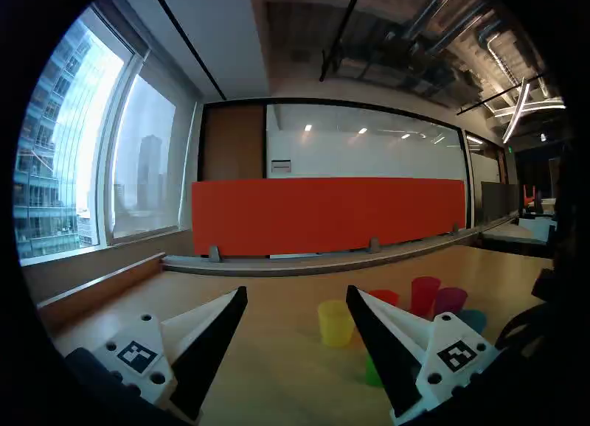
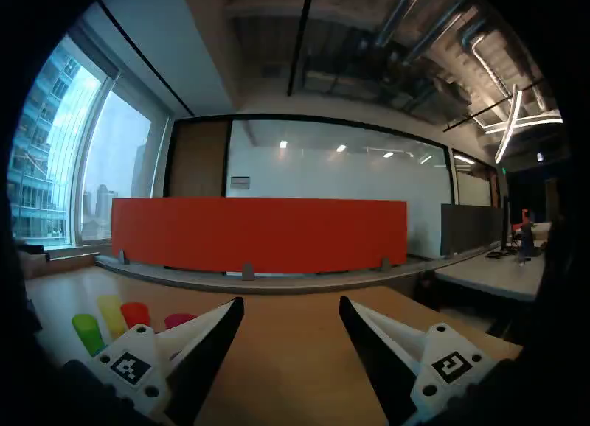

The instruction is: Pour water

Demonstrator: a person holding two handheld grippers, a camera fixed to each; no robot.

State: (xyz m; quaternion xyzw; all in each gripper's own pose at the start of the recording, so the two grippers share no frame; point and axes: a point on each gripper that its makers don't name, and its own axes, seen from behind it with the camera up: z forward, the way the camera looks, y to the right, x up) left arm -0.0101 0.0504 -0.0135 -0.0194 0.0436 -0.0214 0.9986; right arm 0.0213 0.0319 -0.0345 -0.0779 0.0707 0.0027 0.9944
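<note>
Cups first: in your left gripper view, 6 of them stand clustered on the wooden table (image 1: 280, 374), ahead and a little right of centre. The yellow cup (image 1: 335, 323) is upright, mouth up, and sits nearest the gap between your fingers. Behind it you have the red cup (image 1: 385, 297), the pink cup (image 1: 425, 295), the magenta cup (image 1: 450, 301) and the blue cup (image 1: 473, 320). The green cup (image 1: 372, 371) peeks out from behind the finger on the right of the picture, mostly hidden. You cannot tell from here whether any of them holds water.

Your left gripper (image 1: 296, 292) is spread wide with nothing between the fingers, and it hangs above the table short of the cluster.

Over to the right gripper view: your right gripper (image 2: 290, 302) is spread wide too and empty, with bare tabletop ahead of it. The green, yellow, red and magenta cups line up low at the left edge there, beside the left finger.

Across the far side of the table runs the orange divider panel (image 1: 328, 214), with tall windows (image 1: 74, 168) off to the left.
</note>
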